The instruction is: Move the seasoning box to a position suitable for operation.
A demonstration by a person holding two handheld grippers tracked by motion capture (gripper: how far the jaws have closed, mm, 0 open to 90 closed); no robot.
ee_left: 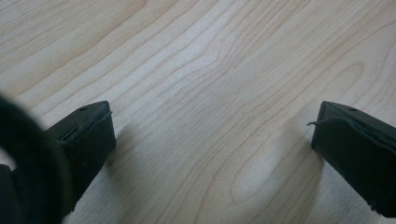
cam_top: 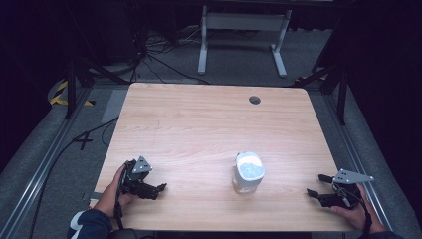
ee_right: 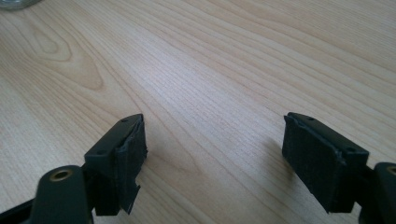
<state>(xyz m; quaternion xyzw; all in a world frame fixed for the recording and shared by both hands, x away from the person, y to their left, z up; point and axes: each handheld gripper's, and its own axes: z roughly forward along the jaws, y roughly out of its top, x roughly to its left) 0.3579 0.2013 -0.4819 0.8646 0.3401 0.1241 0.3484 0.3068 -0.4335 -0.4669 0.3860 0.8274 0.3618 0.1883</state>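
Left gripper (cam_top: 160, 189) and right gripper (cam_top: 314, 185): black bodies, grey three-cornered top plates, black padded jaws with small screw holes. Dark blue sleeve (cam_top: 89, 224) with white marking.

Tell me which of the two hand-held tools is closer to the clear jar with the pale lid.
The right tool seems slightly closer to the clear jar with the pale lid; the left tool lies a little farther away, near the wooden table's left edge.

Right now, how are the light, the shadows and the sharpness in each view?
High view: table well lit, surroundings dark, jar slightly soft. Left gripper view: sharp wood grain, soft shadows beside the jaws, a blurred dark shape at left. Right gripper view: sharp, even light, faint shadows.
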